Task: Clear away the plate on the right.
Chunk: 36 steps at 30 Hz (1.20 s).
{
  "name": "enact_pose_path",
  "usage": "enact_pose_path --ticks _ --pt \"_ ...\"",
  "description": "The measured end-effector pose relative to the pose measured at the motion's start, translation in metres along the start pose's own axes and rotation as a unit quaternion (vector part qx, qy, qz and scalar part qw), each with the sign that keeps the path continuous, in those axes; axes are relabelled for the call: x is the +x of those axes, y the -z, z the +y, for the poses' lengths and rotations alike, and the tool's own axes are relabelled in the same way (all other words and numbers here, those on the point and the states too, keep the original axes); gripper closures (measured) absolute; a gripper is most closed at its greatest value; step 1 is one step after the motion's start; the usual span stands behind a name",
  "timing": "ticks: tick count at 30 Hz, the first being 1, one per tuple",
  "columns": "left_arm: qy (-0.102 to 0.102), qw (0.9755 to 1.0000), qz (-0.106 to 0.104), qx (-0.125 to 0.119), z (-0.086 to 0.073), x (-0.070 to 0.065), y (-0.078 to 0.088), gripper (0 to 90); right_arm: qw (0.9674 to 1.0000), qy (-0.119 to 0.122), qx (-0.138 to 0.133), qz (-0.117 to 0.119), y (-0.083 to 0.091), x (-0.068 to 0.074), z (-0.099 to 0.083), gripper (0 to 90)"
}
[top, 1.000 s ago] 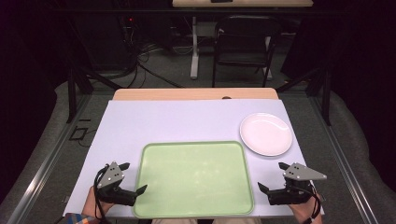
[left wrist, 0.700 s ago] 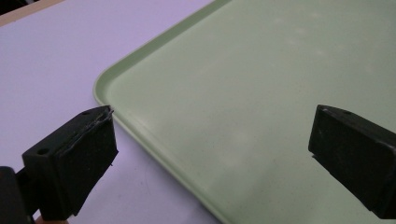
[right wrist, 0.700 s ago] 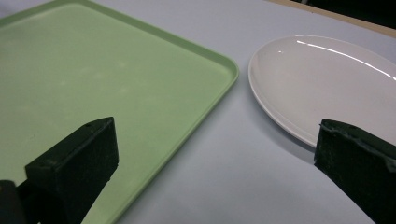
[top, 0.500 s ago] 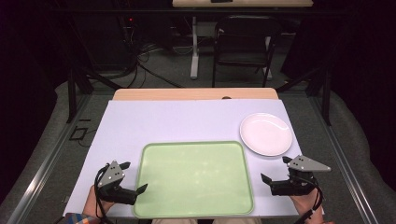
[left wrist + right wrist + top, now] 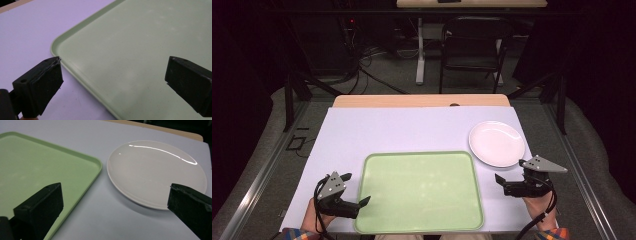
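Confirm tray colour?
Pale green tray, plain, no pattern; clearest in the high view.

Free room: the white table cover (image 5: 412, 130) is bare across its whole far half, from the left edge to the plate (image 5: 497, 143); a gripper could pass anywhere there. Green tray (image 5: 419, 190) takes the near middle; its low raised rim is the only step to clear (flat and bare inside). The plate lies just beside the tray's far right corner, a narrow strip of cover between them, seen plainly in the right gripper view (image 5: 100, 192). Left gripper (image 5: 362, 202), jaws wide apart, sits at the tray's near left edge. Right gripper (image 5: 502, 182) stands on open cover between tray and plate, jaws also wide apart.
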State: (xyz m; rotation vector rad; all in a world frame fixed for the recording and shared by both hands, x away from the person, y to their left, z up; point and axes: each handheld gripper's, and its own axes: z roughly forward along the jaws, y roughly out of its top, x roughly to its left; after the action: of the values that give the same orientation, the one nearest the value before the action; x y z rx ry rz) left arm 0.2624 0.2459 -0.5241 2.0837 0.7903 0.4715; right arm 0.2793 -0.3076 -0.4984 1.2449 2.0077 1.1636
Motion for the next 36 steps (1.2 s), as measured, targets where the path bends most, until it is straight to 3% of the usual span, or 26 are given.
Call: enact_pose_path --ticks 17,23,36 --pt "-0.001 1.0 0.003 -0.004 0.0 0.001 0.0 1.3 0.9987 -0.05 0.006 -0.004 -0.022 -0.027 0.004 0.0" --pt "-0.002 1.0 0.003 -0.003 0.0 0.001 0.0 1.3 0.9954 -0.095 0.003 -0.008 -0.029 -0.043 0.002 0.0" --pt "-0.004 1.0 0.005 -0.007 0.0 0.0 0.001 1.5 0.9907 -0.135 0.005 -0.014 -0.039 -0.059 -0.001 0.0"
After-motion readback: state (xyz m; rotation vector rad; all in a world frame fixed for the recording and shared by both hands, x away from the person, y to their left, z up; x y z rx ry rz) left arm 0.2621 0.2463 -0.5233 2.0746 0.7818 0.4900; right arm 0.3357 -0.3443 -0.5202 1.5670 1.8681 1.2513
